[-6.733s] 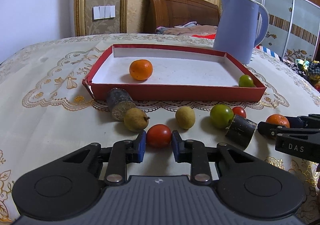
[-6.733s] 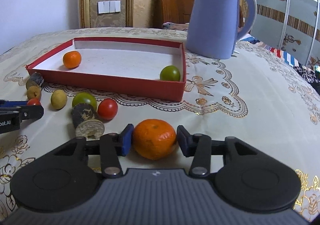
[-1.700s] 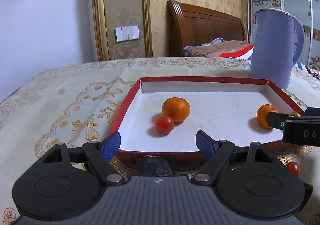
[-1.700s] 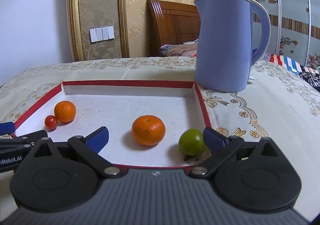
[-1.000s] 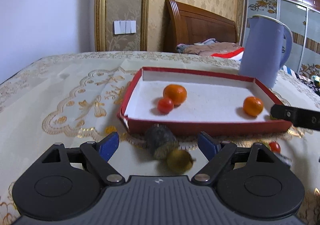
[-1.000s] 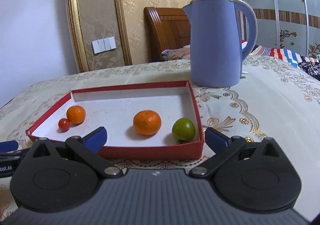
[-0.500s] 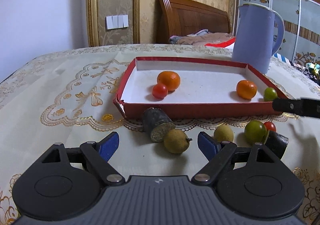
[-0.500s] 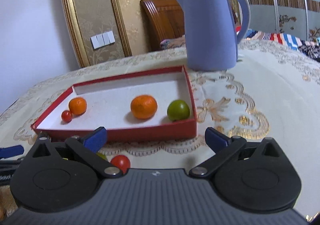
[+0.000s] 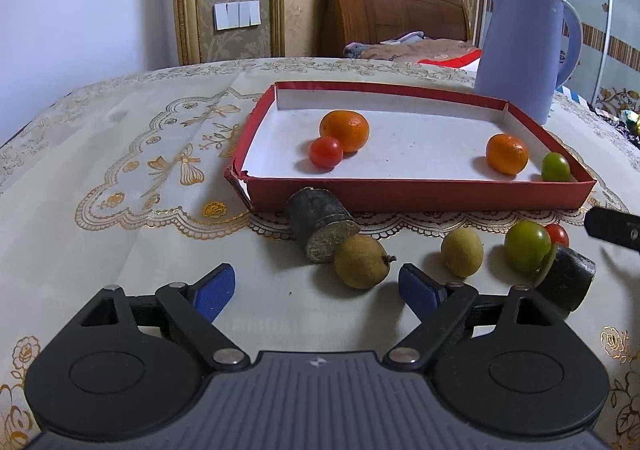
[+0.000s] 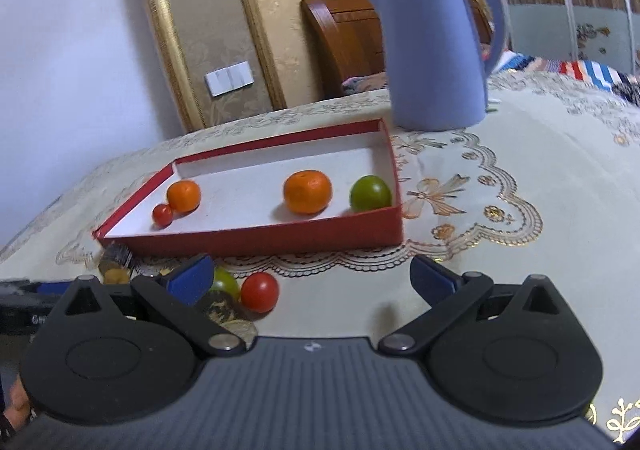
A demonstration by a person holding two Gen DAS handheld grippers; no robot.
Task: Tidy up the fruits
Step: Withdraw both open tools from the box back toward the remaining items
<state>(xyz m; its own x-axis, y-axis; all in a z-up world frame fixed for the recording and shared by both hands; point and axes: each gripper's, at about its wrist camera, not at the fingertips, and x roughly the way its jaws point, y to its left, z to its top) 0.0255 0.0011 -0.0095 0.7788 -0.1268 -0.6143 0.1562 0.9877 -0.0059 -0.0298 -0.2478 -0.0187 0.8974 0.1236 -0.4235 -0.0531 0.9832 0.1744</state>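
Note:
The red tray (image 9: 416, 192) holds two oranges (image 9: 344, 130) (image 9: 507, 153), a red tomato (image 9: 326, 152) and a green fruit (image 9: 555, 167). On the cloth in front lie a brown-yellow fruit (image 9: 361, 261), a yellow fruit (image 9: 462, 252), a green fruit (image 9: 527, 246) and a red tomato (image 9: 558, 235). My left gripper (image 9: 316, 292) is open and empty just before the brown-yellow fruit. My right gripper (image 10: 312, 280) is open and empty, with the loose tomato (image 10: 259, 292) between its fingers, nearer the left one.
Two dark cylinders (image 9: 320, 223) (image 9: 566, 284) lie among the loose fruit. A blue kettle (image 9: 524, 50) stands behind the tray's right corner. The embroidered tablecloth (image 9: 120, 186) covers the table. A bed headboard is behind.
Both grippers have pulled back from the tray and dropped toward the loose fruit in front of it. Both stay open and empty. The right view has tilted.

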